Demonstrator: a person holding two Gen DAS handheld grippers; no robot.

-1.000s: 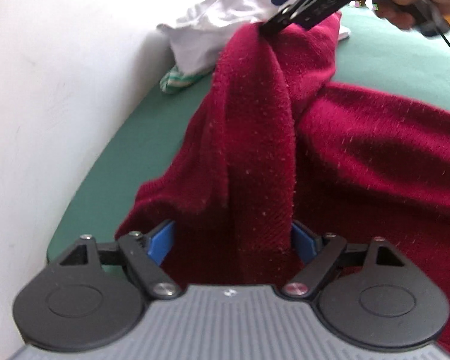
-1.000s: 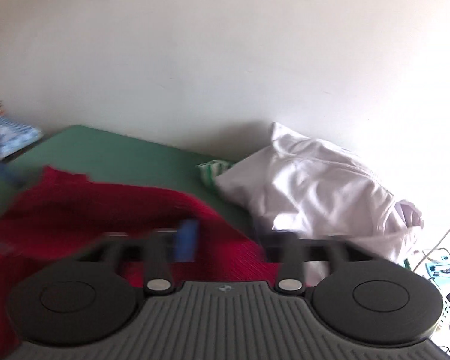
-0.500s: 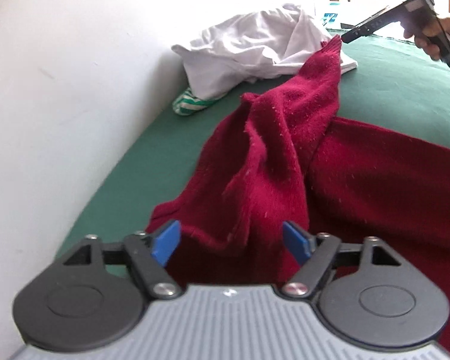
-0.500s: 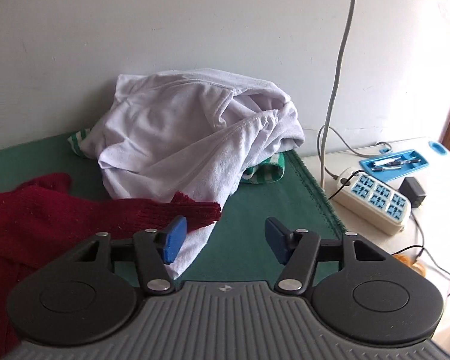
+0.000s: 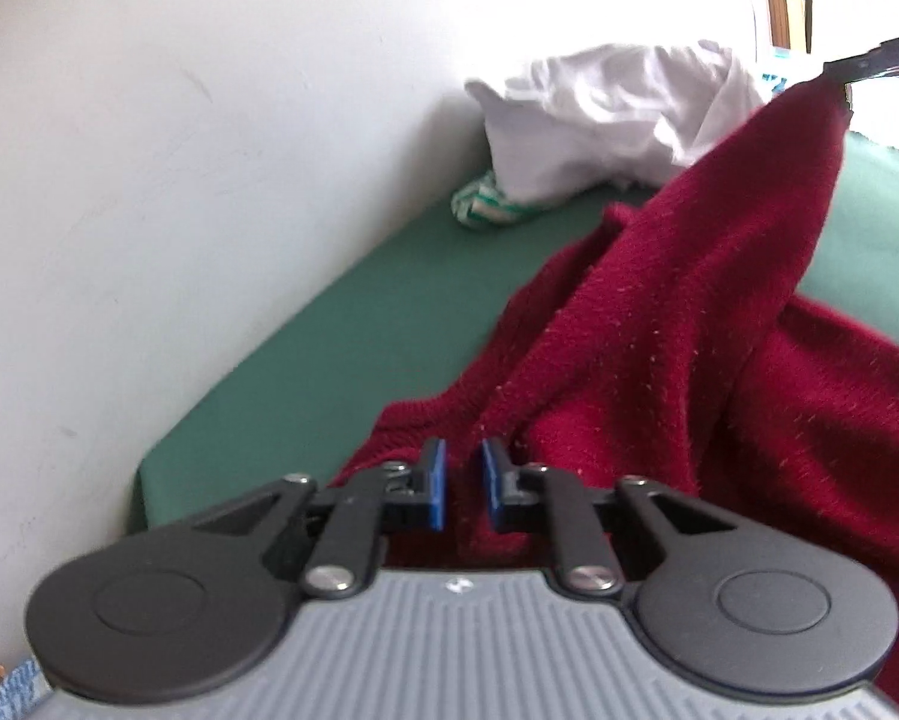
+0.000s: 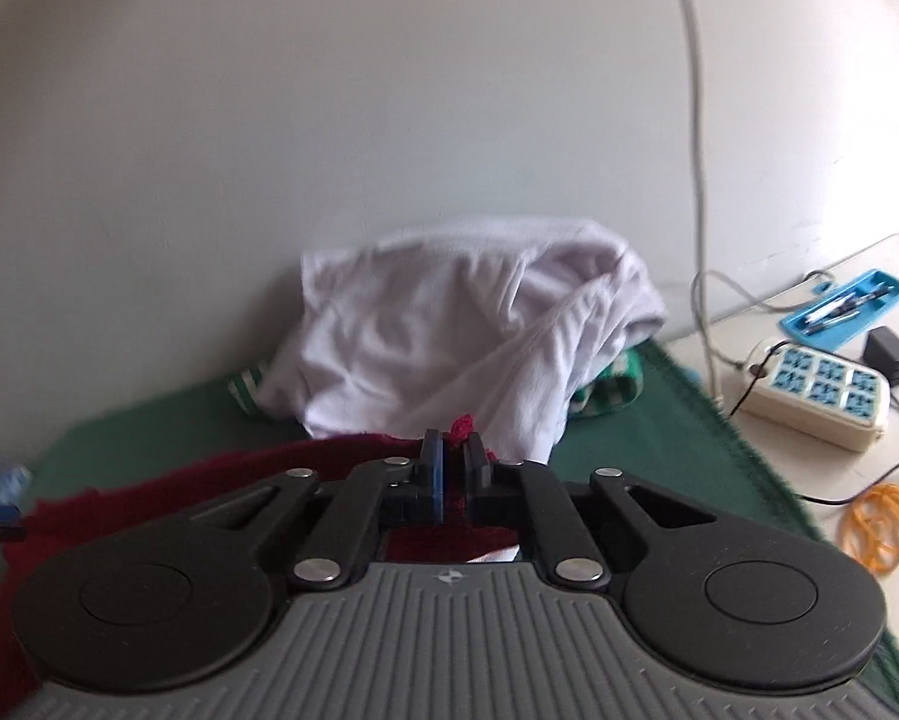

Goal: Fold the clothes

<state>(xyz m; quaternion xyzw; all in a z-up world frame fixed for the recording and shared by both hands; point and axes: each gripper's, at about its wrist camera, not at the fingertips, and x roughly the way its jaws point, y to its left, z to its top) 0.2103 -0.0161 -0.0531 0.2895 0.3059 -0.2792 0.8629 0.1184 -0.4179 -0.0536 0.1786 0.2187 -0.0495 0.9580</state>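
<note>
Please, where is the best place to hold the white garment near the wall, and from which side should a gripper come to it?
Probably the loose front fold of the white garment, approached from the table side, not the wall side. The garment lies heaped against the wall, and its hanging creases face the green cloth, so they give thin fabric to pinch.

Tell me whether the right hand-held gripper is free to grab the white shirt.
Probably not yet: the right hand-held gripper is shut on the red sweater. The white shirt lies just ahead, unblocked.
</note>
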